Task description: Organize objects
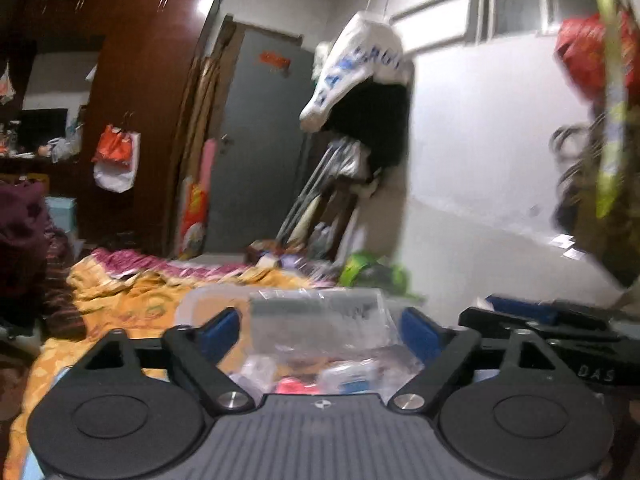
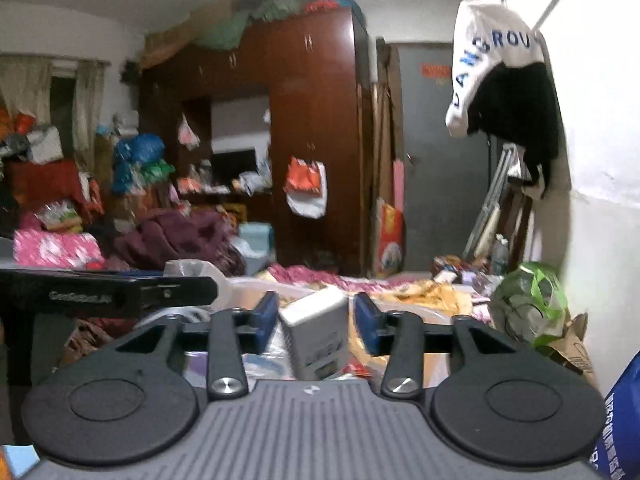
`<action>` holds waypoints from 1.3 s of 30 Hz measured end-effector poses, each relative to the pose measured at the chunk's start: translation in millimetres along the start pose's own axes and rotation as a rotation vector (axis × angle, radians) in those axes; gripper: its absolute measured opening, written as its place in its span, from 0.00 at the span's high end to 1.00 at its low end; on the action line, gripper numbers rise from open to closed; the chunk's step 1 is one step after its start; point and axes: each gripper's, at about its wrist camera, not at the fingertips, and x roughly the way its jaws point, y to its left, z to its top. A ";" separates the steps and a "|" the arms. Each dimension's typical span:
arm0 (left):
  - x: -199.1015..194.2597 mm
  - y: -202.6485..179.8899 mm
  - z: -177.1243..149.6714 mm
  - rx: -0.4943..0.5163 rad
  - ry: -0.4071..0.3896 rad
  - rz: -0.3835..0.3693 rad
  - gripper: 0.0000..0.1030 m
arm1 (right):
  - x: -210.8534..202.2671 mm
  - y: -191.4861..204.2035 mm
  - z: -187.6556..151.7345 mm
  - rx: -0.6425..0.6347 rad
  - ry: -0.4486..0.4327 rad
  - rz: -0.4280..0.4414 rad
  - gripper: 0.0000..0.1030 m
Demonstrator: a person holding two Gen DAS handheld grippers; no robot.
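My left gripper is open, its blue pads wide apart. A clear plastic bag with small colourful items lies between and below them, over a clear plastic container on the bed. My right gripper holds a small grey-white box, tilted, between its blue pads. The right gripper's black body shows at the right of the left wrist view. The left gripper's body shows at the left of the right wrist view.
A bed with a yellow and pink sheet is cluttered with things. A brown wardrobe, a grey door, hanging clothes and a green bag by the white wall stand beyond.
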 end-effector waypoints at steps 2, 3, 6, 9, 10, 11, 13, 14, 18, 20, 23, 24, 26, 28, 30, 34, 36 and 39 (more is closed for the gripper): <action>11.9 4.2 -4.9 0.002 0.025 0.052 0.08 | 16.5 0.7 -6.2 -0.027 0.013 -0.050 0.14; 14.1 6.2 -7.6 0.007 0.034 0.056 0.05 | 20.4 0.6 -9.0 -0.029 0.013 -0.068 0.13; 6.4 9.7 -13.7 0.019 0.010 0.057 0.02 | 13.3 -6.3 -16.8 0.014 0.016 -0.017 0.00; -9.4 8.6 -17.6 0.043 -0.031 0.080 0.00 | -5.2 -11.6 -20.8 0.029 -0.003 -0.029 0.00; -13.0 6.8 -17.6 0.056 -0.037 0.085 0.00 | -9.9 -11.0 -21.1 0.025 -0.013 -0.047 0.00; -17.4 5.0 -17.9 0.072 -0.046 0.088 0.00 | -13.6 -11.1 -21.2 0.025 -0.016 -0.061 0.00; -23.6 0.0 -19.3 0.097 -0.053 0.097 0.00 | -19.0 -12.9 -20.9 0.041 -0.019 -0.078 0.00; -26.9 -1.3 -19.2 0.100 -0.048 0.104 0.00 | -20.7 -13.3 -21.9 0.056 -0.012 -0.090 0.00; -37.6 -9.3 -24.2 0.114 -0.029 0.107 0.00 | -30.2 -14.5 -30.4 0.098 0.009 -0.172 0.00; -40.1 -13.4 -28.0 0.130 0.000 0.115 0.00 | -32.4 -14.1 -33.1 0.066 0.022 -0.162 0.00; -43.1 -17.5 -31.4 0.138 0.022 0.114 0.00 | -36.0 -17.7 -34.7 0.071 0.047 -0.106 0.00; -43.3 -19.3 -31.7 0.139 0.022 0.114 0.00 | -36.8 -20.2 -34.2 0.082 0.046 -0.098 0.00; -44.8 -20.7 -33.0 0.143 0.026 0.124 0.00 | -36.4 -21.9 -35.0 0.075 0.059 -0.113 0.00; -44.4 -23.9 -34.1 0.146 0.036 0.135 0.00 | -34.5 -21.3 -35.5 0.056 0.075 -0.128 0.00; -44.3 -26.1 -33.9 0.150 0.038 0.132 0.00 | -34.3 -21.1 -37.4 0.054 0.082 -0.135 0.00; -45.3 -28.5 -35.5 0.158 0.045 0.134 0.00 | -35.8 -21.1 -41.3 0.055 0.079 -0.126 0.00; -45.2 -29.4 -35.5 0.160 0.053 0.139 0.00 | -36.2 -19.6 -44.0 0.048 0.079 -0.133 0.00; -46.1 -30.7 -36.2 0.164 0.055 0.142 0.00 | -35.2 -18.3 -44.7 0.040 0.085 -0.135 0.00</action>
